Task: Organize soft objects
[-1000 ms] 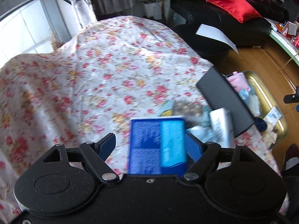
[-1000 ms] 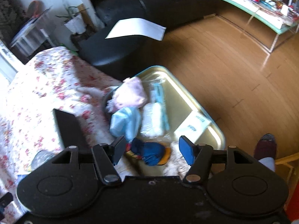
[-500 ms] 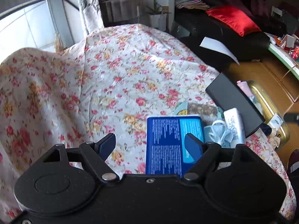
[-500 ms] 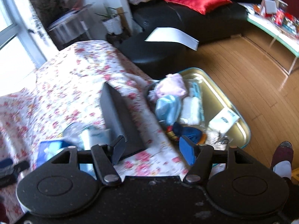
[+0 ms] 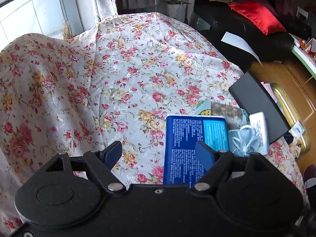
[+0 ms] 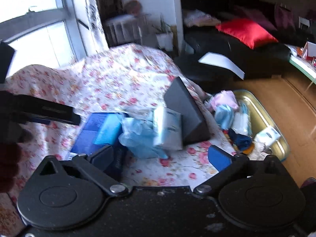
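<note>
A blue pack (image 5: 194, 138) lies on the flowered cloth (image 5: 122, 75); it also shows in the right wrist view (image 6: 96, 132). Beside it lie a light blue face mask (image 5: 242, 141), a white pack (image 5: 258, 130) and a black box (image 5: 258, 106). My left gripper (image 5: 160, 154) is open and empty, its right finger over the blue pack. My right gripper (image 6: 160, 156) is open and empty above the cloth, near blue plastic (image 6: 138, 136) and a white pack (image 6: 167, 128). A gold tray (image 6: 262, 118) holds several soft things, including a pink one (image 6: 225, 99).
The tray sits off the cloth's right edge over a wooden floor (image 6: 286, 98). A black sofa (image 6: 246, 59) with a red cushion (image 6: 246, 31) stands behind. A window (image 5: 29, 15) is at the far left. My left gripper's body (image 6: 37, 110) shows at left in the right wrist view.
The left gripper drew back, leaving the blue pack lying on the cloth. The right gripper swung left from over the tray to over the cloth beside the packs.
</note>
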